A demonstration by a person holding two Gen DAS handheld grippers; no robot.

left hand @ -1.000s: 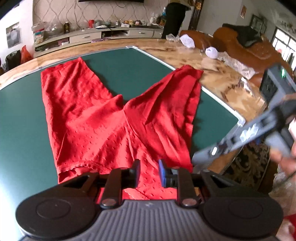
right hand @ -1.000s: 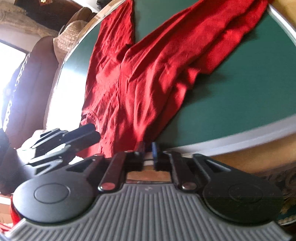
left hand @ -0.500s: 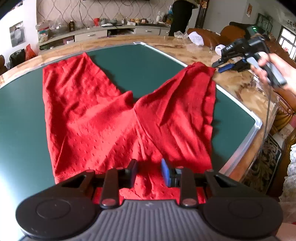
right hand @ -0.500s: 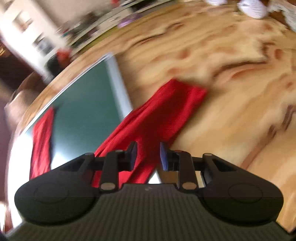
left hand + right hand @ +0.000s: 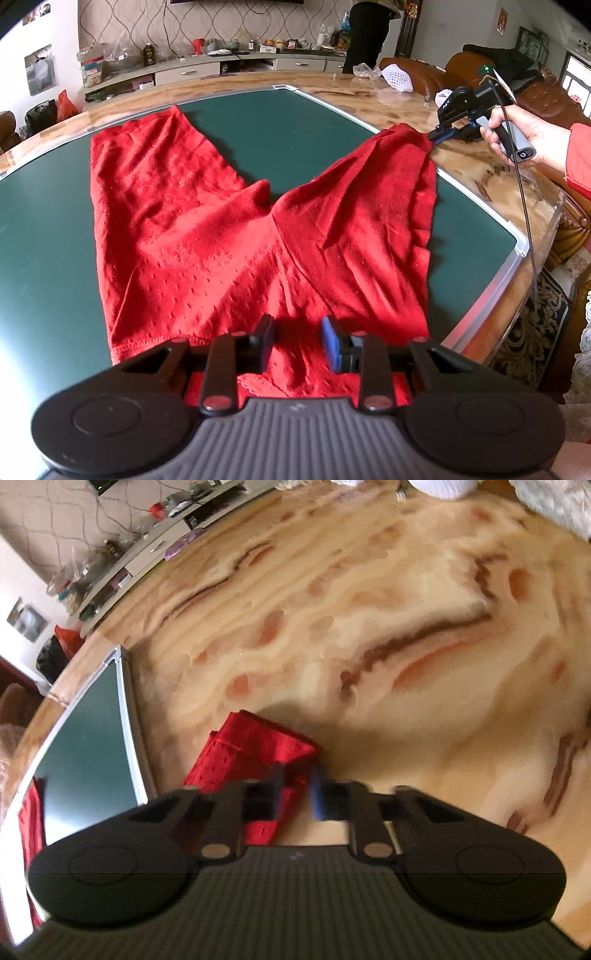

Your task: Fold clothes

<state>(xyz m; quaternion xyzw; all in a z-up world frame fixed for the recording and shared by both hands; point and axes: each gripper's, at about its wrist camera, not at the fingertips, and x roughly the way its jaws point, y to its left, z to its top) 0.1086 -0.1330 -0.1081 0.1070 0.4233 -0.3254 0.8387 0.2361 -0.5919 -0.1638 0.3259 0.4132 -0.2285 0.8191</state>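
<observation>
Trousers: your red trousers [image 5: 236, 236] lie flat on the green mat [image 5: 40, 236], legs spread in a V pointing away from you, waistband at the near edge.
Right leg cuff: the cuff [image 5: 255, 746] runs past the mat's metal frame [image 5: 127, 716] onto the marbled surface [image 5: 369, 609].
Left tongs: your left tongs [image 5: 297, 341] hover over the waistband, jaws apart, with nothing between them.
Right tongs: your right tongs [image 5: 297, 794] sit at the cuff's corner, jaws apart; cloth shows between them, but the blur hides whether they touch it.
Right hand: your hand [image 5: 517, 127] grips the handle beyond the mat's far right edge, red sleeve [image 5: 580, 155] at the wrist.
</observation>
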